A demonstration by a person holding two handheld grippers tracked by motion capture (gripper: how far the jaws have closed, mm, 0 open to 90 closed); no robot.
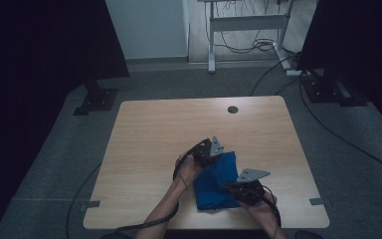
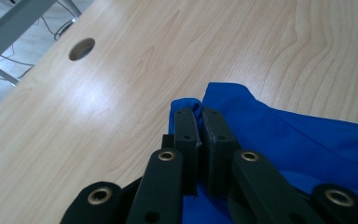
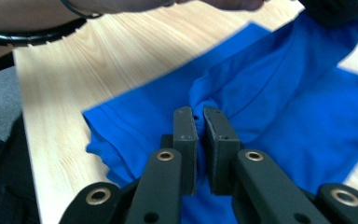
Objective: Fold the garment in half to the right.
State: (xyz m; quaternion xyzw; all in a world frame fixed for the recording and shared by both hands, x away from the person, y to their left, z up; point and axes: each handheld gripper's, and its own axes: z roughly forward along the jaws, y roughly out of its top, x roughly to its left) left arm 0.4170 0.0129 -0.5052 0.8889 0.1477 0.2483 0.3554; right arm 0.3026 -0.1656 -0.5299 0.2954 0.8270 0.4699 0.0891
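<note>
Cloth [image 1: 218, 183] at lower centre is pinched by 2 closed grippers, left gripper [image 1: 218, 154] and right gripper [image 1: 234, 187]; judged best: move both evenly, keeping fabric taut above the tabletop [image 1: 149, 134].

wood table [image 1: 144, 134] w/ cable hole [image 1: 233, 109], desk frame [image 1: 246, 22], floor cables [image 1: 258, 46]

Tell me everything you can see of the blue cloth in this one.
The blue cloth is a plain, soft-looking fabric with a stitched hem, crumpled and partly folded over itself. It lies on the wooden table, near the person's edge. The left gripper pinches its far corner, jaws shut on a fold; the right gripper pinches a bunched fold nearer the person. The fabric runs taut between them.
</note>
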